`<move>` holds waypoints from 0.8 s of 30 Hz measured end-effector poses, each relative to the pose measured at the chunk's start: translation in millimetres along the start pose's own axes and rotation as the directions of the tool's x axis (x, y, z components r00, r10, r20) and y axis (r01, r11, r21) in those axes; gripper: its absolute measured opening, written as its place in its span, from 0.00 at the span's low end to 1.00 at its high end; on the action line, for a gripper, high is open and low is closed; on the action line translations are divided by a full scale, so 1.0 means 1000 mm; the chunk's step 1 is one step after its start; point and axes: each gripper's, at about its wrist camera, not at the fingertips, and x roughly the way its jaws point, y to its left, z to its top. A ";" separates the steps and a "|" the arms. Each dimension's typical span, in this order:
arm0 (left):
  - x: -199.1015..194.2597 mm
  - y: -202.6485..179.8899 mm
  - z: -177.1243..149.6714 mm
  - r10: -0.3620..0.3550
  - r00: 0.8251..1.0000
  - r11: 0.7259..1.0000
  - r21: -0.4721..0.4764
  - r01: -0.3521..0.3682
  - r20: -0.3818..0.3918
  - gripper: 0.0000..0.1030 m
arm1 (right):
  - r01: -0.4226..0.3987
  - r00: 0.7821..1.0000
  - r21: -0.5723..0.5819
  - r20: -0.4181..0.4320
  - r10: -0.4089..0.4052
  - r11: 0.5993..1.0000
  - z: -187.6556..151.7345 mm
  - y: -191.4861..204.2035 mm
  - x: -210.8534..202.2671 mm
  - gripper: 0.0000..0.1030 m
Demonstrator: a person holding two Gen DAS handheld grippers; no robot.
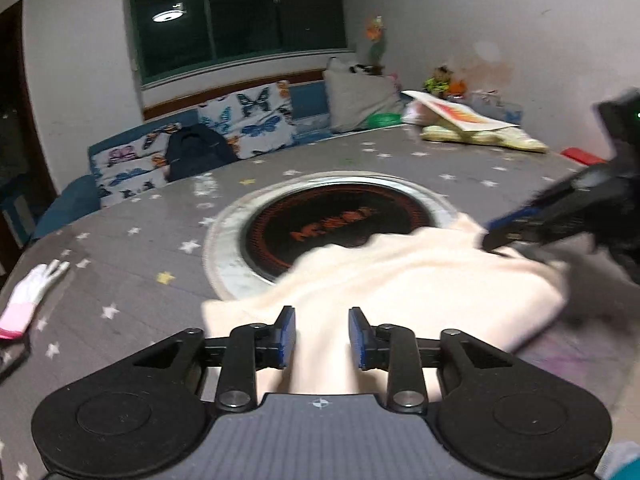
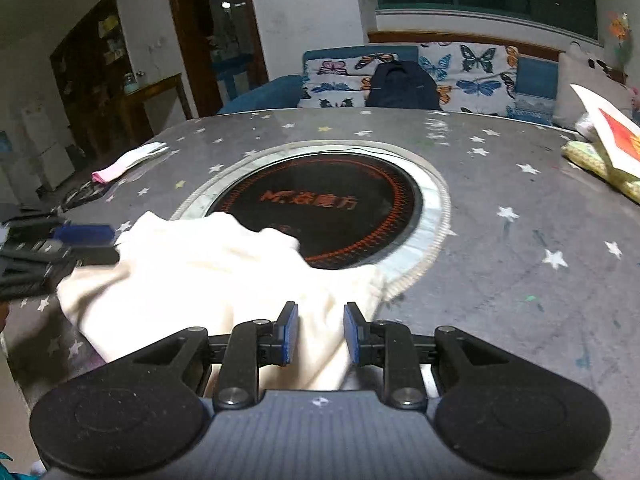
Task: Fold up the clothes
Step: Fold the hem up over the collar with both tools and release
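**Cream garment bunched at the near edge of the starred desk**

On the near side of the grey star-patterned desk (image 1: 132, 216), a cream garment (image 1: 400, 276) lies in a loose heap, its far edge lapping over the rim of the round black cooktop (image 1: 336, 220) set into the middle of the desk.

At the far left of the desk, seen from the left wrist, a white glove with a pink cuff (image 1: 30, 294) lies flat, well apart from the cloth. The left gripper (image 1: 322, 336) sits over the near left part of the garment; its jaws stand partly open, blue pads on either side of a ridge of cream fabric that runs up between them, with a gap showing on each side, so whether they actually pinch the cloth cannot be told.

To the right, the right gripper (image 2: 320, 330) is over the right end of the garment (image 2: 208, 272), jaws likewise partly open with cloth rising between the pads; a firm hold cannot be confirmed. From the left view its jaws look nearly closed against the cloth's far right edge, though blurred.

Beyond the desk stands a sofa with a butterfly-print cover (image 2: 464, 76) and a dark backpack (image 2: 402, 86) on it. At the far right of the desk lies a yellowish bundle under a printed card (image 1: 468, 118).
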 end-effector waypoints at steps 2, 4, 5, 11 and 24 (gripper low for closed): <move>-0.003 -0.007 -0.007 -0.012 1.000 1.000 0.011 0.012 -0.007 0.39 | 0.013 1.000 -0.004 -0.011 -0.013 1.000 -0.001 0.003 0.004 0.23; -0.004 -0.009 -0.010 -0.017 1.000 1.000 0.014 0.017 -0.011 0.40 | 0.014 1.000 -0.011 -0.015 -0.014 1.000 -0.002 0.003 0.005 0.15; -0.005 -0.010 -0.012 -0.020 1.000 1.000 0.015 0.020 -0.013 0.41 | 0.022 1.000 -0.022 -0.012 -0.022 1.000 -0.002 0.004 0.004 0.11; -0.008 -0.014 -0.022 -0.034 0.999 0.999 0.023 0.035 -0.024 0.41 | 0.111 0.992 -0.123 0.067 -0.103 0.986 0.006 0.016 -0.010 0.05; -0.016 0.032 -0.003 0.001 1.000 0.992 -0.123 -0.002 -0.009 0.44 | 0.131 0.990 -0.160 0.076 -0.120 0.978 0.018 0.018 0.000 0.12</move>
